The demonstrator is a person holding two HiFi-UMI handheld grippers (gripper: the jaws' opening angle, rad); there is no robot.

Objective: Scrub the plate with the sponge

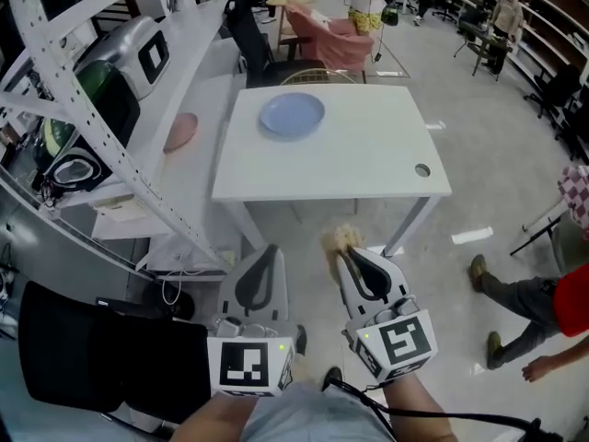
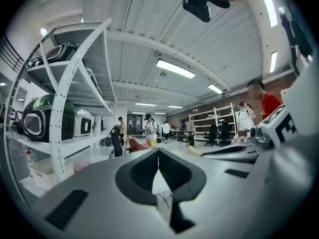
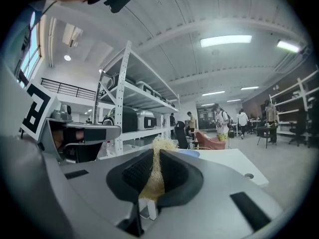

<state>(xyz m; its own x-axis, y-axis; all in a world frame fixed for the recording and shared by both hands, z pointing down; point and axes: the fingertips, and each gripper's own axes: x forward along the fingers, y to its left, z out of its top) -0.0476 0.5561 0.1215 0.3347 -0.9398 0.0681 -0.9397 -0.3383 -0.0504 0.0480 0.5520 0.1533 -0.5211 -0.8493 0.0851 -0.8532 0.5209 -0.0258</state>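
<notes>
Grips a straw-coloured, fibrous sponge [image 3: 151, 182] in the right gripper [image 1: 342, 252], jaws pressed onto it from both sides, a tuft poking out past the tips. Carries the left gripper [image 2: 158, 156] empty, jaws closed tip to tip with nothing between. Holds both short of the near edge of the white rectangular desk [image 1: 368, 168], over the floor and well apart from the work.

Finds the round, pale blue plate [image 1: 292, 115] lying flat toward the far left corner of the desk, with only a small grey round cap [image 1: 422, 169] elsewhere on the top, near the near right corner. Reads as the approach step, with no scrubbing begun yet.

To do it well: reach forward and slightly left over the near edge, then lower the sponge tuft-first onto the middle of the plate. Stop at light contact, to put fibre rather than jaw tip on the surface. Tilt the right gripper enough to lay the tuft flat. Bring the left gripper to the near rim of the plate and steady it there, to guard against likely sliding on the smooth top. Work in small circles from centre out to rim. Push toward the middle of the desk rather than its far edge, for fear of shoving the plate off. Hold the squeeze on the sponge firm, to avoid losing loose fibre under sideways load.
</notes>
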